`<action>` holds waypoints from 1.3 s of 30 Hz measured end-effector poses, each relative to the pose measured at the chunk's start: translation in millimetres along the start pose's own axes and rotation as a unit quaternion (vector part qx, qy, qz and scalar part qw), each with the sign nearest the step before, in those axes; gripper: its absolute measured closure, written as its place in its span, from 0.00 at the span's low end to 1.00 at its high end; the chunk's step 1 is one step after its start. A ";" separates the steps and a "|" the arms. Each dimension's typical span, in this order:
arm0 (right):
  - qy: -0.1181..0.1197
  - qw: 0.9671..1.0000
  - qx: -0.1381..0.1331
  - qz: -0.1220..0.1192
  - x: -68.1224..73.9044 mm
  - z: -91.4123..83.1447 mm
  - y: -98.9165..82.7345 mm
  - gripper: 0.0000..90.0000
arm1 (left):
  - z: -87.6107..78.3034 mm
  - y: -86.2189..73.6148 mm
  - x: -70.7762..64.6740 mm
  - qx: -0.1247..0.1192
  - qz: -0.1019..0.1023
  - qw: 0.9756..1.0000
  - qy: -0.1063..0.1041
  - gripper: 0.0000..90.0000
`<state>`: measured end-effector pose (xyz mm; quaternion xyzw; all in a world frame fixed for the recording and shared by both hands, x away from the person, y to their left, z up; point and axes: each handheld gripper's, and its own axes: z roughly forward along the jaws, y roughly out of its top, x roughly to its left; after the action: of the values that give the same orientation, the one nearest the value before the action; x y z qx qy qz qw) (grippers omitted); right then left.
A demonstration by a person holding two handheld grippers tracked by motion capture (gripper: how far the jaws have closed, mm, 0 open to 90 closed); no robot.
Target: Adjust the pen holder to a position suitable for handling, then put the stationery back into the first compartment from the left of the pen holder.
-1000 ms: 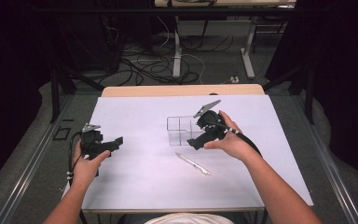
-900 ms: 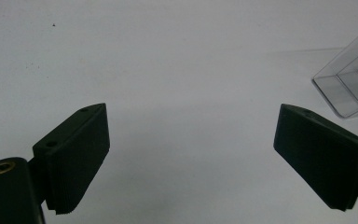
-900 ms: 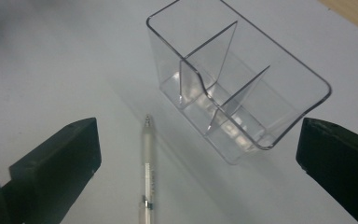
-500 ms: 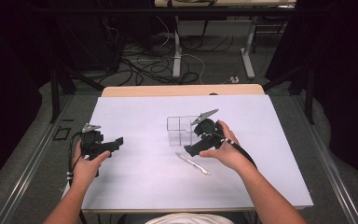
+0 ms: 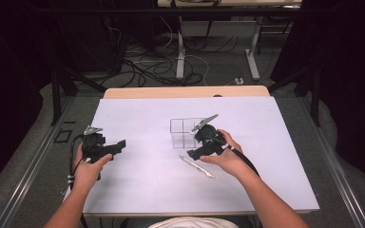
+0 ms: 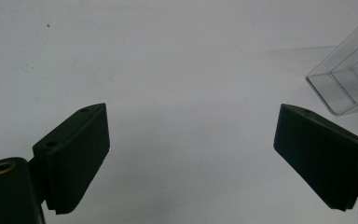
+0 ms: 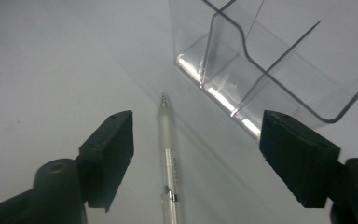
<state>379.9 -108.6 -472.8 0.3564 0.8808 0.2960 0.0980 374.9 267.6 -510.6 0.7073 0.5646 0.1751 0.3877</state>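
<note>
A clear pen (image 5: 197, 166) (image 7: 168, 154) lies on the white table just in front of a clear plastic compartment box (image 5: 183, 133) (image 7: 270, 60) (image 6: 349, 84). My right gripper (image 5: 194, 153) (image 7: 198, 126) hovers low over the pen's tip end. Its jaws have just been closing. The pen lies between them, nearer the left pad, and neither pad touches it. My left gripper (image 5: 119, 145) (image 6: 192, 114) rests at the table's left side, open with nothing between its jaws.
The white tabletop (image 5: 147, 190) ends in a wooden strip (image 5: 185, 91) at the far side. Beyond it, cables (image 5: 161, 71) and metal desk legs (image 5: 253, 57) stand on the floor. A cable (image 5: 242, 159) trails back from the right gripper along the forearm.
The right hand has sunk and come slightly toward the person, from beside the box to just over the pen. The left hand has kept still.
</note>
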 end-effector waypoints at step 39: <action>0.024 0.992 0.118 -0.040 3.6 46.4 -7.3 0.69 | -1.9 -2.8 1.6 -0.002 -0.005 1.000 0.007 0.12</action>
<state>391.0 -89.3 -514.4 0.3229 0.9252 0.1938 0.0461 372.2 270.0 -511.7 0.7023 0.5704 0.1795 0.3862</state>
